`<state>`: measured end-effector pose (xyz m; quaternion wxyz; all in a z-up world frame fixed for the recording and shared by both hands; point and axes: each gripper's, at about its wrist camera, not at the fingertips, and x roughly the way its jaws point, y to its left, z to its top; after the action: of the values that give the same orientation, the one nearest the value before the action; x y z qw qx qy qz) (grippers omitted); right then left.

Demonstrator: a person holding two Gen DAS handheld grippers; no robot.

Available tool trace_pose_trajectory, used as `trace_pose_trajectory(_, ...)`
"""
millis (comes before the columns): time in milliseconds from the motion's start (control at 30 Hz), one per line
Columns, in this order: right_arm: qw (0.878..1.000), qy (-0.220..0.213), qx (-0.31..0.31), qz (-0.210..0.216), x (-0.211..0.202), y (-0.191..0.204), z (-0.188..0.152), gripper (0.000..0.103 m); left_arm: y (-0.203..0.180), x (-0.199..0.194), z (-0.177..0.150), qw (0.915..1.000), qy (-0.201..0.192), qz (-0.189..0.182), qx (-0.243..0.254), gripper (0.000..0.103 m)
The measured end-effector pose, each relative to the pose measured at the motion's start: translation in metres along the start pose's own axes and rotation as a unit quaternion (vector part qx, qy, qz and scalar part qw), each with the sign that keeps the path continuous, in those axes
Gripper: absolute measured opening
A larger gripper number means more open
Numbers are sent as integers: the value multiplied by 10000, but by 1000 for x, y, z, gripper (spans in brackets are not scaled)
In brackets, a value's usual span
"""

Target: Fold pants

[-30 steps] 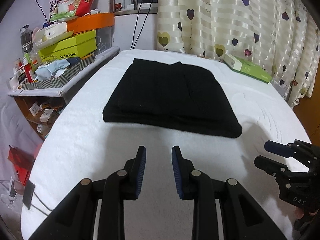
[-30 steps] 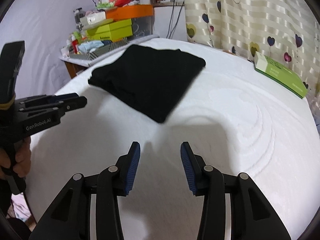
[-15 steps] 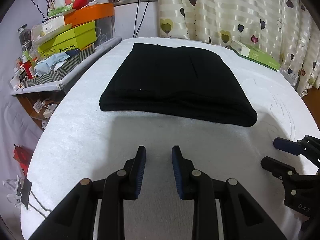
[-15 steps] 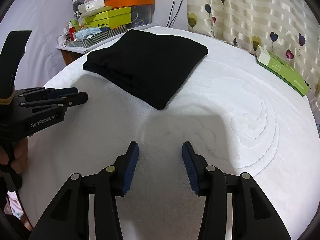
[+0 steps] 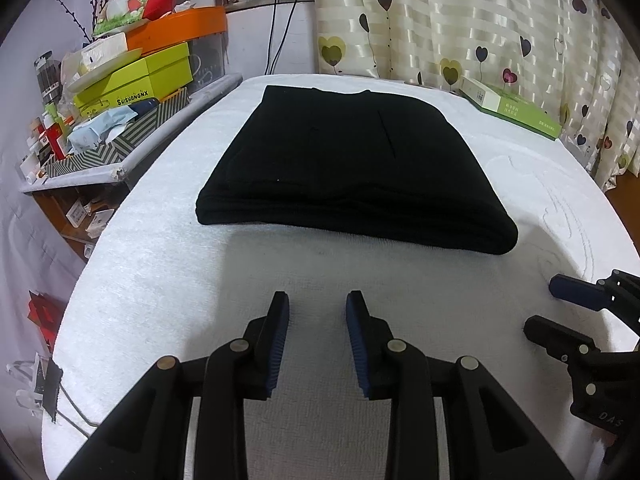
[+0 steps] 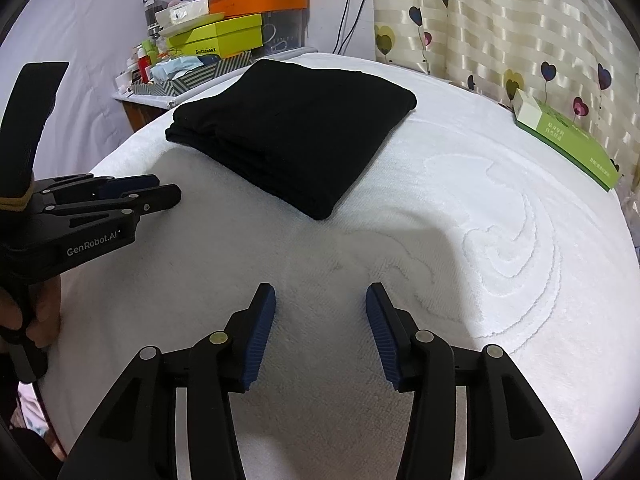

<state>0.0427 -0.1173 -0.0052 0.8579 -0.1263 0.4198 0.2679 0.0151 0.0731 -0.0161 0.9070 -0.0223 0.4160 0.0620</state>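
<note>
black fabric pants (image 5: 352, 168), folded into a flat rectangle, are lying on the white towelling surface (image 5: 168, 280); left gripper (image 5: 318, 340) and right gripper (image 6: 320, 332) are hovering nearby, fingers apart, holding nothing.

Right claw (image 5: 560, 312): cut off by the right edge of the left wrist view.
Hand (image 6: 36, 312): mostly hidden behind the left claw's (image 6: 160, 192) handle.
Green box (image 6: 568, 140): print too small to read.
Shelf (image 5: 120, 128): clutter jumbled, labels mostly unreadable.
</note>
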Motion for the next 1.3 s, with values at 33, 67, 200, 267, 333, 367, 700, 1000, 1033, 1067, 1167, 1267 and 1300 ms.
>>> trace_pose_trajectory(33,10000,0,0,-1,0,0,0,49,0,0,0,10000,0,2,1,32)
trace_pose_trajectory(67,10000,0,0,-1,0,0,0,49,0,0,0,10000,0,0,-1,32)
trace_pose_trajectory(200,10000,0,-21,-28,0,1,0,49,-1,0,0,10000,0,36,14,33)
trace_pose_trajectory(267,10000,1,-12,-19,0,1,0,49,0,0,0,10000,2,57,8,35)
trace_pose_trajectory(333,10000,1,-9,-14,0,1,0,49,0,1,0,10000,6,81,-18,38)
trace_pose_trajectory(367,10000,1,-11,-17,0,1,0,49,1,1,0,10000,8,83,-35,39)
trace_pose_trajectory(700,10000,1,-14,-22,0,1,0,49,1,1,0,9999,9,102,-29,40)
trace_pose_trajectory(1000,10000,2,-8,-14,0,1,0,49,1,0,0,9999,11,101,-31,40)
trace_pose_trajectory(1033,10000,2,-7,-13,0,1,0,49,1,0,0,9999,11,102,-30,40)
trace_pose_trajectory(1067,10000,2,-5,-11,0,1,0,49,1,0,0,9999,11,104,-28,40)
trace_pose_trajectory(1167,10000,2,-8,-15,0,1,0,49,1,1,0,9999,11,101,-31,40)
trace_pose_trajectory(1267,10000,2,-6,-12,0,1,0,49,1,1,0,9999,10,103,-29,40)
trace_pose_trajectory(1300,10000,2,-5,-11,0,1,0,49,1,1,0,9999,10,103,-29,40)
